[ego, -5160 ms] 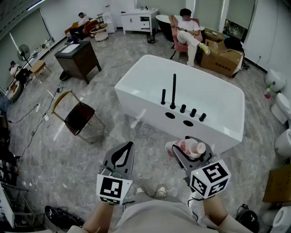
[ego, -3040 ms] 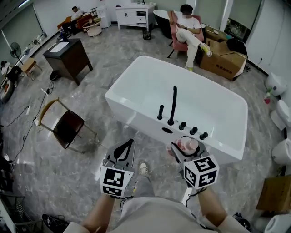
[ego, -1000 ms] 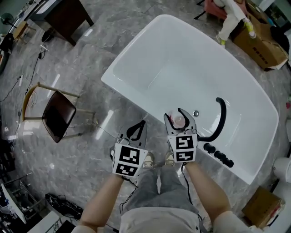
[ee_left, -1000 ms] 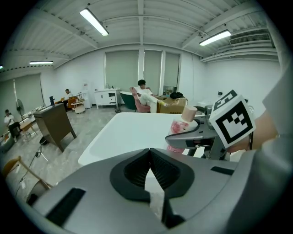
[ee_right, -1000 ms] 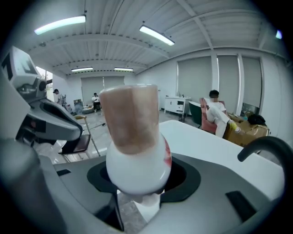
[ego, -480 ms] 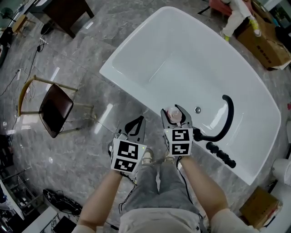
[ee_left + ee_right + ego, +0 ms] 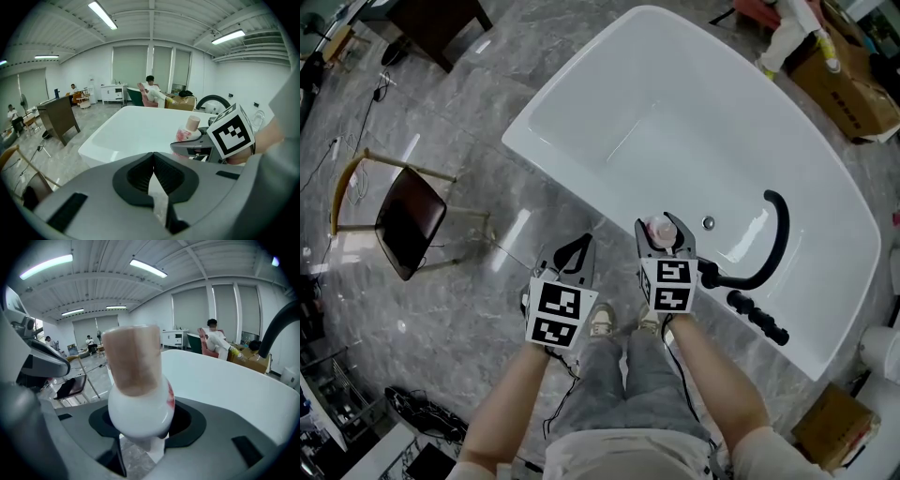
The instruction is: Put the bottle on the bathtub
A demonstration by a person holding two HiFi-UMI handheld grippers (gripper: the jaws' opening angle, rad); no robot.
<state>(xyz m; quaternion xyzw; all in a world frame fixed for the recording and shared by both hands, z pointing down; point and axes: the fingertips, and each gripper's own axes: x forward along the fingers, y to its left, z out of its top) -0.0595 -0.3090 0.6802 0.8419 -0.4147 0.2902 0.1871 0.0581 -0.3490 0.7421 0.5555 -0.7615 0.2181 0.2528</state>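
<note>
Both grippers have sunk toward the bathtub [image 7: 551, 161] rim. Head view: right gripper [image 7: 664, 225] clasps the bottle [image 7: 659, 231] above the near rim; left gripper [image 7: 579, 246] is clenched, empty. Left gripper view alone shows the bottle upright. Right gripper view hides its base, so contact is probably unmade; lower it level before releasing.

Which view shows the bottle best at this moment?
The right gripper view: the bottle fills the frame, clamped between the jaws, tan cap and white body clear. The head view catches the bottle from above, mostly cap; the left gripper view shows the bottle small, side-on.
</note>
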